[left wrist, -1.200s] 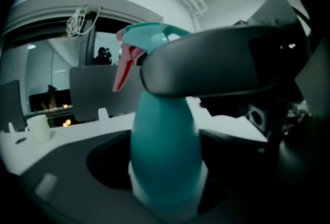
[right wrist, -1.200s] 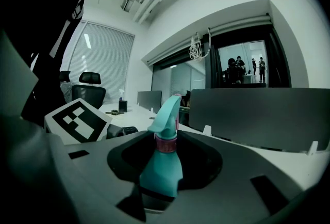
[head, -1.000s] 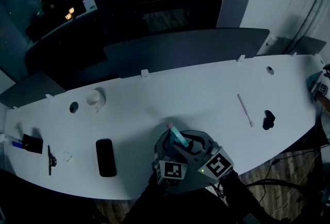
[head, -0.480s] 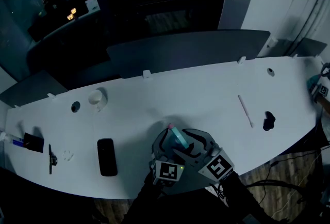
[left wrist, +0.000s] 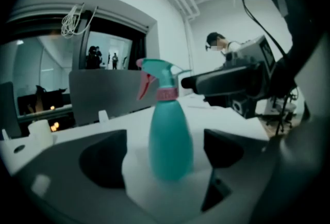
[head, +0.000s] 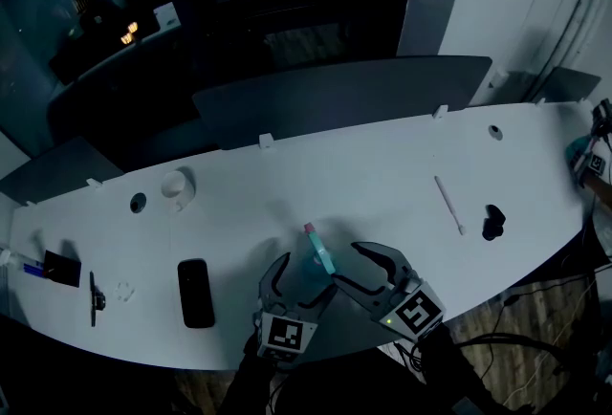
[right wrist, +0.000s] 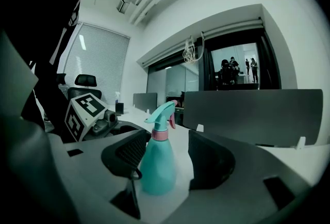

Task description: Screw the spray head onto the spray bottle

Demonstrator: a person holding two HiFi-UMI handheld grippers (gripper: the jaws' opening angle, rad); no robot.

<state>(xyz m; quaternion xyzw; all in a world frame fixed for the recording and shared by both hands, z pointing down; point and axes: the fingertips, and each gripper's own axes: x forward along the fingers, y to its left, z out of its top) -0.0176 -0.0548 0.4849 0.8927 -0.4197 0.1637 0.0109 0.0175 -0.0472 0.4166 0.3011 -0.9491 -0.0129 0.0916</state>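
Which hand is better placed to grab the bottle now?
Left, probably. Both have just been opening around the bottle. It stands centred in the left gripper, but off toward one jaw of the right gripper.

The white table (head: 382, 164) is viewed steeply from overhead. Both gripper views are taken low and close from either side; the spray bottle (left wrist: 170, 140) is shared by all three.

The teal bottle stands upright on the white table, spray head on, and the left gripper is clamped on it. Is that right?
No: the left gripper is open, not clamped. The left gripper view shows that its fingers have just been opening and stand clear of the bottle. The rest is right.
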